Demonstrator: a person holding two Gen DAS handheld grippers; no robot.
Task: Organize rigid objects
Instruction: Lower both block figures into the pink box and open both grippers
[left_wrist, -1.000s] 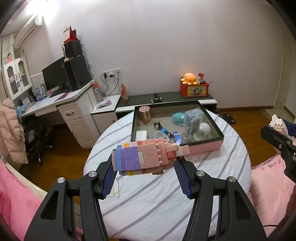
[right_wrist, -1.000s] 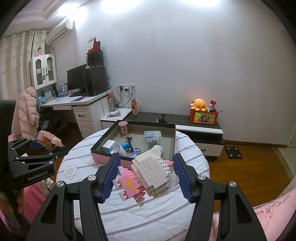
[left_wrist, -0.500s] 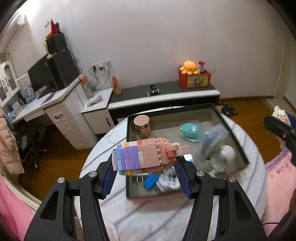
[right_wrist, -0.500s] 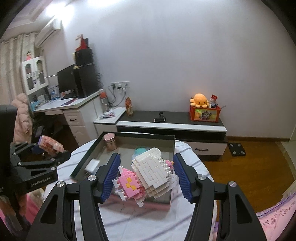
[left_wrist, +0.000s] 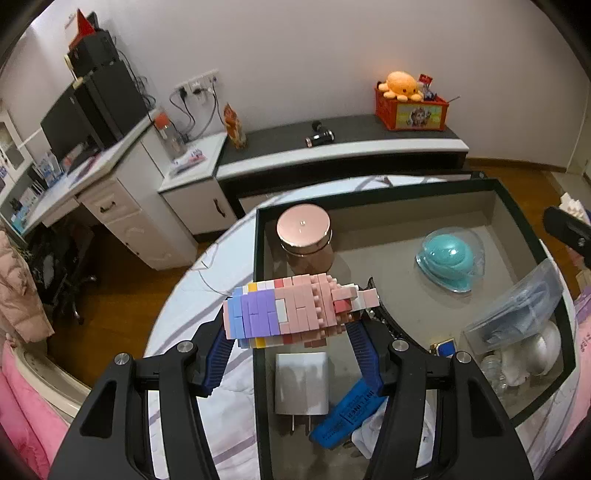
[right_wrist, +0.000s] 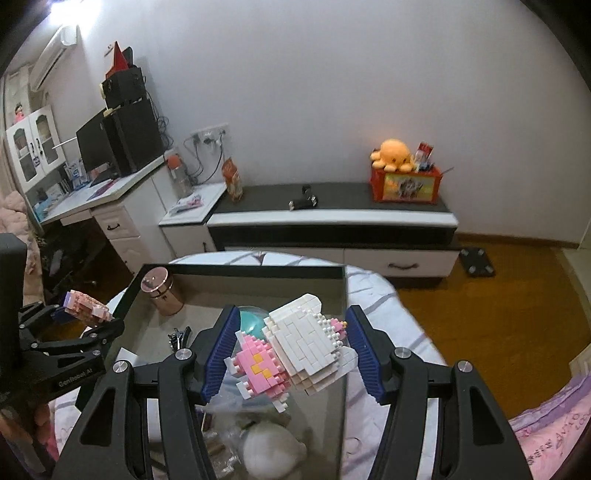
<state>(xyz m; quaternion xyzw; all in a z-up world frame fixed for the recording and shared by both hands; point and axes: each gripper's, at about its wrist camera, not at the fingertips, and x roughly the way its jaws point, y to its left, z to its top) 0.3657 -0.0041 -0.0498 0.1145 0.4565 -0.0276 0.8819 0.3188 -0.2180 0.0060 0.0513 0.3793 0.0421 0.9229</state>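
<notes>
The left gripper (left_wrist: 291, 354) has its blue-padded jaws closed on a pink, purple and blue brick-built model (left_wrist: 291, 314), carried crosswise above the near left part of the dark-rimmed rectangular tray (left_wrist: 258, 280). The right gripper (right_wrist: 291, 354) clamps a white and pink brick-built figure (right_wrist: 295, 354) the same way, over the tray's right half.

Compared with a second ago, both grippers have moved from in front of the tray to over it, so its contents now fill the lower part of each view. Inside sit a rose-gold lidded round tin (left_wrist: 304, 240), a teal dome in a clear shell (left_wrist: 448, 260), a white plug adapter (left_wrist: 301, 384), a blue labelled packet (left_wrist: 351, 413), and what may be a white plush lump (right_wrist: 271, 446), too blurred to name. The tray rests on a round table with a striped white cloth (left_wrist: 192, 295).
</notes>
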